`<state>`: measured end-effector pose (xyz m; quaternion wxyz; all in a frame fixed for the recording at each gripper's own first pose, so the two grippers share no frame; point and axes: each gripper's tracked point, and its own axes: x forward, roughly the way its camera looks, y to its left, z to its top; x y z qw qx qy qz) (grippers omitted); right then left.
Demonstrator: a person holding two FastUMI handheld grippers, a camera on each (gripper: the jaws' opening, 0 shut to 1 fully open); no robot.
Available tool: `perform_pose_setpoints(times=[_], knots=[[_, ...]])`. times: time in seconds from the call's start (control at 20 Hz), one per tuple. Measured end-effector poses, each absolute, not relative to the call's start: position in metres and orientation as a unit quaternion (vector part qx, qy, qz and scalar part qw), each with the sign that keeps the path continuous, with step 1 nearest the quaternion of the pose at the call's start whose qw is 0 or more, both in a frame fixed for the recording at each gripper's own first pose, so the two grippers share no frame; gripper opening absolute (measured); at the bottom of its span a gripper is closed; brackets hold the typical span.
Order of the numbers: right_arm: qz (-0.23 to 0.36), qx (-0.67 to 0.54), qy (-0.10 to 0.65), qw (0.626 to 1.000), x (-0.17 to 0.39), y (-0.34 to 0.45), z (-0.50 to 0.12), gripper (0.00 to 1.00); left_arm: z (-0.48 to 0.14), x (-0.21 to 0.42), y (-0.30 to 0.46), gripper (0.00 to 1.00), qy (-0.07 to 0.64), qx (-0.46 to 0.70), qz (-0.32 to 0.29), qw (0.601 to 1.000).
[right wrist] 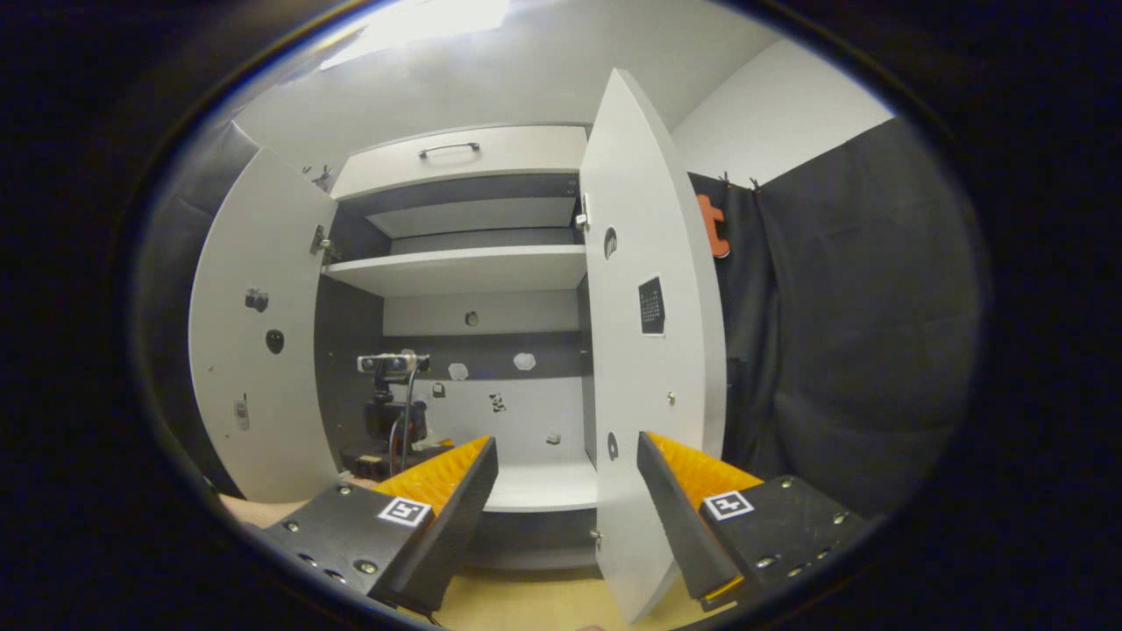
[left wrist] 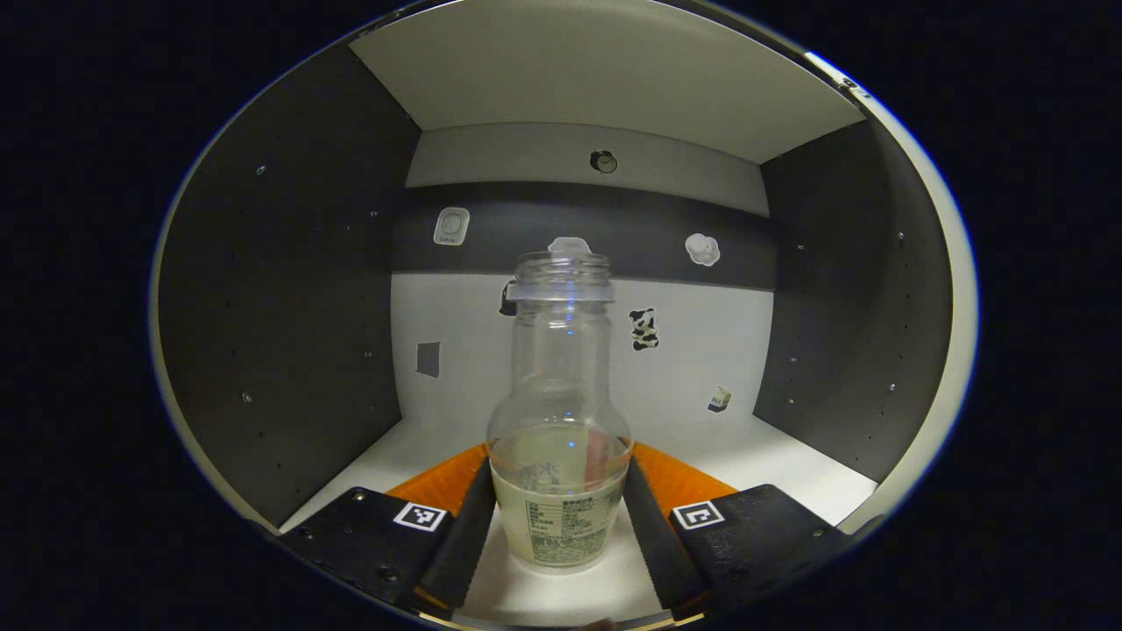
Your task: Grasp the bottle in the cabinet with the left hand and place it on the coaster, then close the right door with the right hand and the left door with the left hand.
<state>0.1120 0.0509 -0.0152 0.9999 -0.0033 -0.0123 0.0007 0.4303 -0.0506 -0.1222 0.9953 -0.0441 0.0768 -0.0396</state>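
My left gripper [left wrist: 561, 513] fingers flank the bottle [left wrist: 560, 412] at lower centre; whether they press it, I cannot tell. Bottle stands upright on the cabinet shelf [left wrist: 789, 464], long axis vertical, mouth up. My right gripper [right wrist: 568, 491] is spread, empty, facing the right door [right wrist: 653, 368].

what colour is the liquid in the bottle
Pale milky yellow, filling the bottle's lower part; clearest in the left gripper view.

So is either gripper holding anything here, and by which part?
The left gripper has its jaws against the bottle at its lower body, below the neck. The right gripper holds nothing.
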Motion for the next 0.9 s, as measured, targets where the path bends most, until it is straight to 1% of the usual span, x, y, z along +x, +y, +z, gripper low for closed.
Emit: perform_pose_setpoints(times=[0.1, 0.2, 0.25, 0.3, 0.45, 0.5, 0.55, 0.65, 0.7, 0.75, 0.9], knots=[[0.000, -0.002, -0.016, 1.000, 0.102, 0.044, -0.012, 0.97, -0.104, 0.414, -0.056, 0.79, 0.068, -0.067, -0.056, 0.994], [0.003, 0.006, -0.020, 1.000, 0.091, 0.039, -0.009, 0.97, -0.085, 0.389, -0.056, 0.79, 0.061, -0.058, -0.060, 0.995], [0.004, 0.010, -0.021, 1.000, 0.084, 0.037, -0.008, 0.93, -0.076, 0.375, -0.058, 0.79, 0.057, -0.054, -0.067, 0.995], [0.007, 0.013, -0.022, 1.000, 0.078, 0.034, -0.006, 0.97, -0.065, 0.360, -0.061, 0.81, 0.048, -0.053, -0.076, 0.995], [0.018, 0.020, -0.024, 0.999, 0.055, 0.030, -0.003, 0.97, -0.040, 0.316, -0.066, 0.78, 0.013, -0.051, -0.094, 0.994], [0.025, 0.023, -0.024, 0.999, 0.046, 0.030, -0.003, 1.00, -0.039, 0.301, -0.064, 0.78, 0.006, -0.043, -0.092, 0.995], [0.031, 0.026, -0.022, 0.999, 0.039, 0.031, -0.003, 0.97, -0.039, 0.287, -0.063, 0.78, 0.002, -0.032, -0.087, 0.996], [0.040, 0.025, -0.019, 0.999, 0.023, 0.030, -0.005, 0.97, -0.047, 0.258, -0.065, 0.78, 0.003, -0.022, -0.088, 0.996], [0.045, 0.023, -0.018, 0.999, 0.016, 0.030, -0.006, 0.93, -0.052, 0.243, -0.068, 0.78, 0.005, -0.022, -0.091, 0.996], [0.051, 0.023, -0.018, 0.998, 0.009, 0.030, -0.007, 0.97, -0.061, 0.228, -0.068, 0.78, 0.008, -0.024, -0.092, 0.995], [0.061, 0.032, -0.018, 0.997, -0.010, 0.027, -0.009, 0.97, -0.088, 0.188, -0.076, 0.78, 0.001, -0.050, -0.092, 0.994]])
